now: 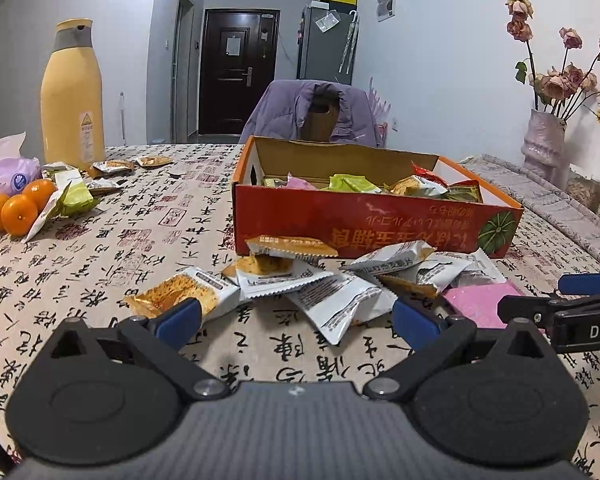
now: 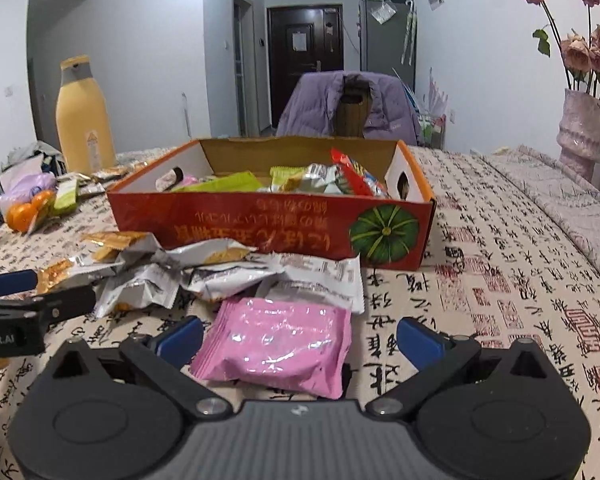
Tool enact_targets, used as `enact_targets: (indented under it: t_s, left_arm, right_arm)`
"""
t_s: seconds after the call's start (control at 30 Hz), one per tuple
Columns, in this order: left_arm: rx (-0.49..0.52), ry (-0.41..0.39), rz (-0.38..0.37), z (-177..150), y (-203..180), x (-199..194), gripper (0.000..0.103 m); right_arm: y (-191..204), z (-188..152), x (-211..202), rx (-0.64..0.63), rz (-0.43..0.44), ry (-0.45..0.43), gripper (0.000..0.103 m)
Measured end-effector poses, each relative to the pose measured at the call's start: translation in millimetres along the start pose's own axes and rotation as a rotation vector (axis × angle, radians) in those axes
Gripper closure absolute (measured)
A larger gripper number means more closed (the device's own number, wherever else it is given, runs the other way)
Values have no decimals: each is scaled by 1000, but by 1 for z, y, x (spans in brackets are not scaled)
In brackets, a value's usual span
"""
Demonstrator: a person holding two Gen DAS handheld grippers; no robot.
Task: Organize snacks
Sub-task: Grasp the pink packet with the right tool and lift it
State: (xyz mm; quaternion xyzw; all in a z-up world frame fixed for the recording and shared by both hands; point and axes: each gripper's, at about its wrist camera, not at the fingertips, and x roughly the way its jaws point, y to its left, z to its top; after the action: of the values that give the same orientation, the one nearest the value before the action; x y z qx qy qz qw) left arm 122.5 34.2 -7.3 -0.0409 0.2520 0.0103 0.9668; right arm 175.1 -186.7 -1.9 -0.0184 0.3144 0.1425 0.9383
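Both jaws wide, empty; pink packet (image 2: 276, 344) between right gripper's (image 2: 298, 340); box (image 2: 260, 224) beyond.

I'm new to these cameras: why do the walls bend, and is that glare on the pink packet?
Both wrist views are fisheye, so walls bow and corners go black. In the right view the pink packet shows white glare patches; a ceiling light blows out at the top of both views.

Your left gripper (image 1: 296, 318) and right gripper (image 2: 298, 338) look alike: matte black linkage arms with silver pivot screws, round black side housings, a ribbed grey centre plate, and blue fingertips (image 2: 420, 338). White lettering marks each body's side.
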Motion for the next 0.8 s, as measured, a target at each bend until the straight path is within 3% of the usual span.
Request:
enact_targets:
  t_s: [0.53, 0.8]
  left_arm:
    - [-33, -26, 21, -3, 5, -1, 0]
    - [-49, -22, 17, -4, 7, 0, 0]
  right_arm:
    - [11, 5, 46, 16, -13, 166, 0]
    - [20, 0, 49, -19, -23, 127, 0]
